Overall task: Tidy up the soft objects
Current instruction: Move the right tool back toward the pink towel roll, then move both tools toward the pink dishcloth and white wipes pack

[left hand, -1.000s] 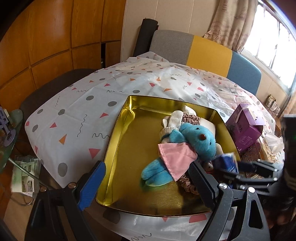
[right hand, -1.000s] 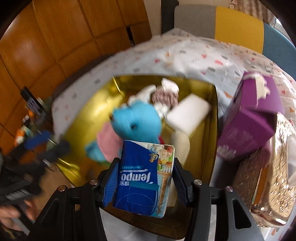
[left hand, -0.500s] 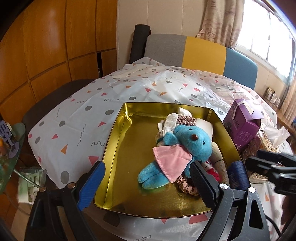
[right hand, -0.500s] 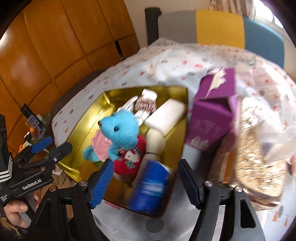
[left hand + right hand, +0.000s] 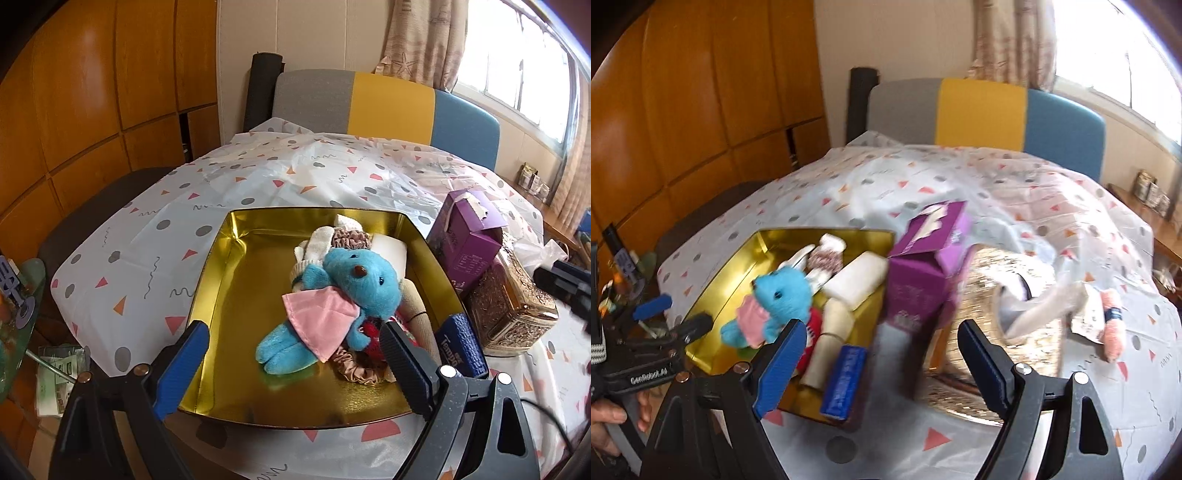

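A gold tin tray (image 5: 221,280) (image 5: 713,280) holds a blue plush bear with a pink bib (image 5: 340,295) (image 5: 775,299), socks, a scrunchie, a white pad (image 5: 857,280) and a blue Tempo tissue pack (image 5: 460,343) (image 5: 846,380) standing at its near right edge. My left gripper (image 5: 295,365) is open and empty above the tray's near edge. My right gripper (image 5: 882,362) is open and empty, to the right of the tray. A pink plush (image 5: 1113,332) lies on the table at far right.
A purple box (image 5: 465,236) (image 5: 923,266) and a gold patterned tissue box (image 5: 513,306) (image 5: 1001,295) stand right of the tray. The patterned tablecloth (image 5: 258,177) stretches back to a grey, yellow and blue chair (image 5: 388,103). Wooden panels stand at left.
My right gripper opened and let the blue tissue pack go into the tray, then swung right and back. My left gripper drew back a little, still open.
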A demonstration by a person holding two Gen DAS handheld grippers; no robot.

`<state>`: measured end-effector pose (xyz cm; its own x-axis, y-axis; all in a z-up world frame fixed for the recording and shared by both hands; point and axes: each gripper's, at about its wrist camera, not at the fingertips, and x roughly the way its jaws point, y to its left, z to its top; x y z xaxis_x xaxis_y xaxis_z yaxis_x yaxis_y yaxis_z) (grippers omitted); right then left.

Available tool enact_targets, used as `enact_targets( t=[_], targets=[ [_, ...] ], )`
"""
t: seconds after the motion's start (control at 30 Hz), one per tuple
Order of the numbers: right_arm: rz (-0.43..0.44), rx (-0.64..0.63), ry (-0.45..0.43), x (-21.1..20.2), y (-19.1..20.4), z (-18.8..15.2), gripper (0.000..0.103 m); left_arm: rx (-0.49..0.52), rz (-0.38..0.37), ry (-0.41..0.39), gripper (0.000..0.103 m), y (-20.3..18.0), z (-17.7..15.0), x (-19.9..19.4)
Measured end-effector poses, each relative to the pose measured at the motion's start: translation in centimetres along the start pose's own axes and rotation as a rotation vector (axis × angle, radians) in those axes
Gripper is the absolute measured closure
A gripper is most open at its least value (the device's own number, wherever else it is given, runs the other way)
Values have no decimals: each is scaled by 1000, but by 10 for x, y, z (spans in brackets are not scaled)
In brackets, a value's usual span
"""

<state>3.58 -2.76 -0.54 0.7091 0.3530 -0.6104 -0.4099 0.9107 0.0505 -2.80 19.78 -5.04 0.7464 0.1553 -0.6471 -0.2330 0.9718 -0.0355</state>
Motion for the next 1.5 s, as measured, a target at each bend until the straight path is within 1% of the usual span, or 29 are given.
enact_targets(
  t=[0.23,0.37,0.6,0.7,1.03,1.1,1.2,1.23,1.37,1.4,1.43,1.47,1.5],
  targets=[
    [-79,99,-52,-24,-50,8,18,15,2,5,9,-5,-1,0],
    [-149,141,-72,-37,-83,12,18,25,3,8,9,-7,-1,1],
    [-275,212,-78,-50,-139,12,18,51,-7,7,9,-16,1,-1],
    [-311,259,-71,-55,-163,7,18,61,-14,14,9,-21,1,0],
    [-383,409,-61,-63,-227,-15,18,103,-23,27,9,-38,-2,0],
    [-416,437,-61,-63,-242,-19,18,109,-24,30,9,-40,-2,0],
    [-475,477,-53,-60,-267,-27,18,112,-20,32,4,-41,-3,1],
    [-492,496,-54,-59,-276,-32,18,110,-22,35,4,-42,-4,1],
    [-561,614,-46,-55,-314,-62,18,107,-22,45,4,-43,-3,4],
    [-582,659,-42,-56,-322,-73,18,106,-21,44,4,-43,-3,4],
    [-597,725,-20,-55,-332,-85,18,104,-20,42,4,-44,-3,4],
    [-588,801,6,-56,-343,-94,18,102,-23,43,4,-44,-3,5],
    [-560,877,5,-58,-353,-102,18,102,-27,46,4,-45,-2,5]
  ],
)
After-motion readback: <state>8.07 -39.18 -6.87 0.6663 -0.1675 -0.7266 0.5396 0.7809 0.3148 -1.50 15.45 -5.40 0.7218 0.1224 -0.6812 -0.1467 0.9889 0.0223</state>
